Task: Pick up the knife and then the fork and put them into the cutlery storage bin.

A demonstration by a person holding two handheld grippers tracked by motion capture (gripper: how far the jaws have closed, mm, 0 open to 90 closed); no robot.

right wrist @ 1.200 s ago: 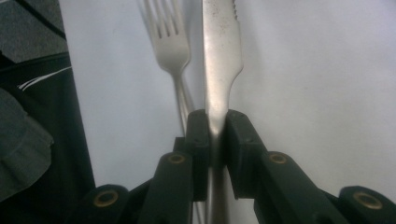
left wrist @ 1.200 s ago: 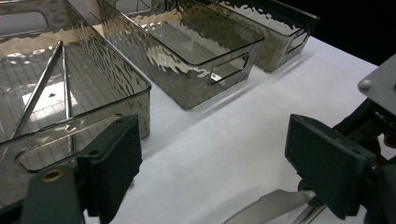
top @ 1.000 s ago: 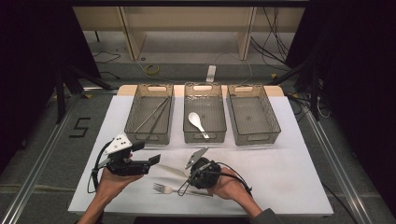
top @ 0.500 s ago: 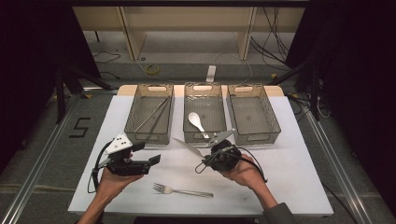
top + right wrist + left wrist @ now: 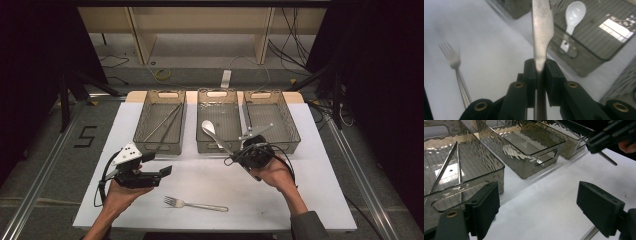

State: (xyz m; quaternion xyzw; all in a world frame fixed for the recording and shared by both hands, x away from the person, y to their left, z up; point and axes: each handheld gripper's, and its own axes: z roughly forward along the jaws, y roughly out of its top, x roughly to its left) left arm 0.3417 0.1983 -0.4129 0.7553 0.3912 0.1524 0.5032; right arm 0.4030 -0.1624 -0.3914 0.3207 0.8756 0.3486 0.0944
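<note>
A: Layout? Biggest first.

B: Table, three bins along its far side. Left bin has chopsticks, middle bin a spoon, right bin looks bare. Sorting by type, I'd say, so the knife probably belongs in the bare one.

A: Where's the knife?

B: Knife is clamped in my right gripper, jaws tight on it near where blade meets handle. It's in the air at the front edge of the middle and right bins, blade angled up-left.

A: Left side?

B: Left gripper has jaws wide apart, nothing in them, hovering low by the left bin, pointing right. Fork lies on the table near me, between my hands.
</note>
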